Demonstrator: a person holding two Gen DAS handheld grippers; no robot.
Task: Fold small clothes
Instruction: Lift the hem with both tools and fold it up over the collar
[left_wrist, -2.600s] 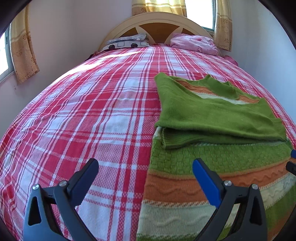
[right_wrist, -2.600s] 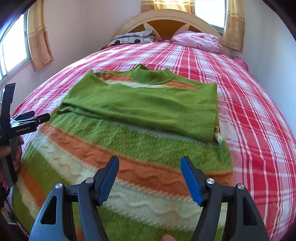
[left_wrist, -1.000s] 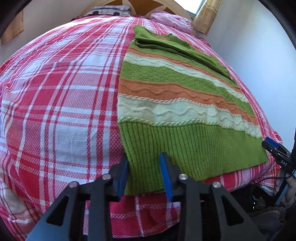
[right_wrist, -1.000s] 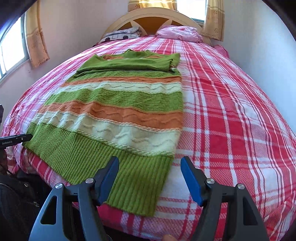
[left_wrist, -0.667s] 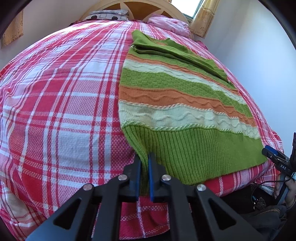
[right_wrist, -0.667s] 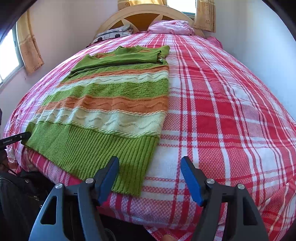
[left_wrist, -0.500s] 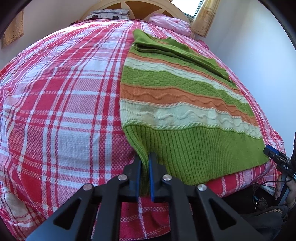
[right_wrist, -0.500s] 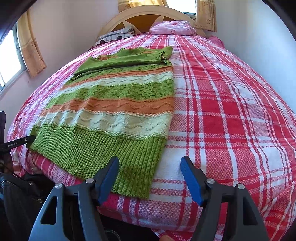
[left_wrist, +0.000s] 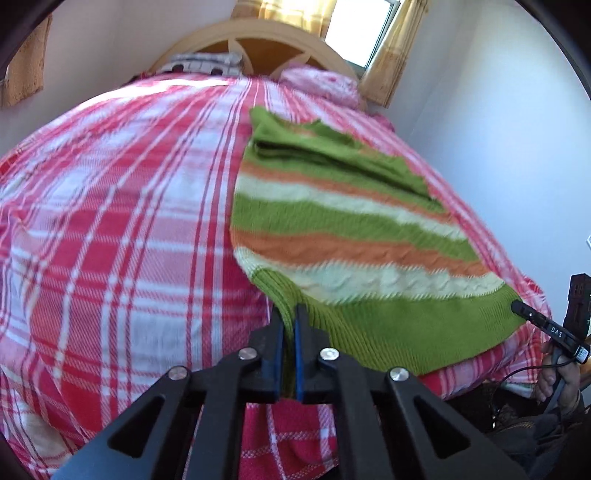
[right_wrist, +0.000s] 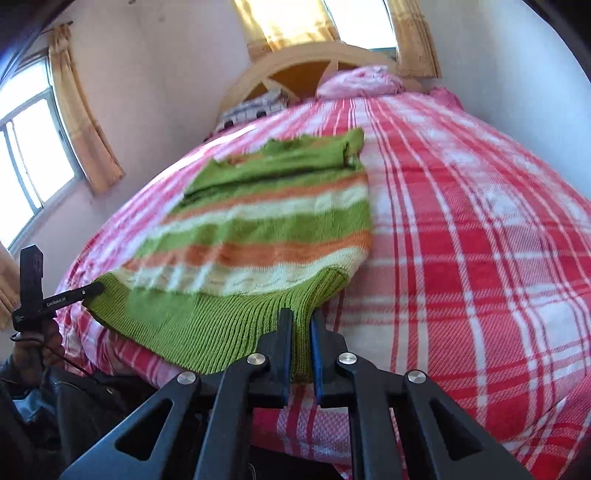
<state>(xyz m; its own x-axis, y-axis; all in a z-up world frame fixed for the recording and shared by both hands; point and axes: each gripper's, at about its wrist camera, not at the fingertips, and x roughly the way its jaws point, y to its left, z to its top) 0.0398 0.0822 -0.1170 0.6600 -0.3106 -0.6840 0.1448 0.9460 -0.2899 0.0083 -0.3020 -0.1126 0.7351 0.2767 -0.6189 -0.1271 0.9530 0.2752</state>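
Note:
A green, orange and cream striped knit sweater (left_wrist: 340, 221) lies flat on the red plaid bed (left_wrist: 110, 221), sleeves folded across its top. In the left wrist view my left gripper (left_wrist: 289, 314) pinches the near-left corner of the ribbed green hem. Its jaws are closing tight, and the knit rises into them off the bed. In the right wrist view my right gripper (right_wrist: 300, 317) is closing on the near-right hem corner of the sweater (right_wrist: 266, 229), pads pressed on the rib. Each view shows the other gripper's tip at the far hem corner.
A wooden headboard (left_wrist: 258, 40), a grey patterned pillow (left_wrist: 203, 62) and a pink pillow (right_wrist: 362, 81) mark the far end of the bed. Walls stand close on both sides, with a curtained window (right_wrist: 37, 162) at the left. The hem hangs near the bed's front edge.
My right gripper went from wide open to clamped on the hem corner. The left stayed pinched on its corner. Both hem corners have lifted a little off the bed.

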